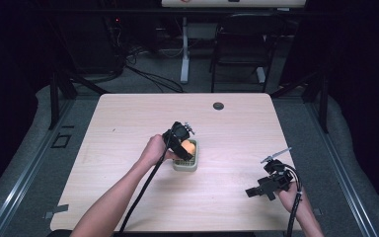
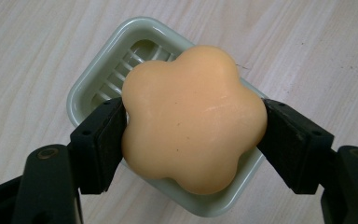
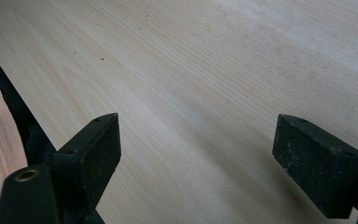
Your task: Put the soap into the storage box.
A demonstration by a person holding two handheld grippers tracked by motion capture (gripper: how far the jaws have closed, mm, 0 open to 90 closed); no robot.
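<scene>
An orange flower-shaped soap sits between the jaws of my left gripper, which is shut on it from both sides. Right beneath it lies a pale green ridged soap dish; whether the soap touches the dish I cannot tell. In the high view the left gripper holds the soap over the dish at the table's middle. My right gripper rests near the front right of the table, and the right gripper view shows it open over bare wood, nothing between its pads.
The light wooden table has a round grommet hole near its far edge. Beyond the table stand a black chair and a white desk leg. Cables trail from both grippers toward the front edge.
</scene>
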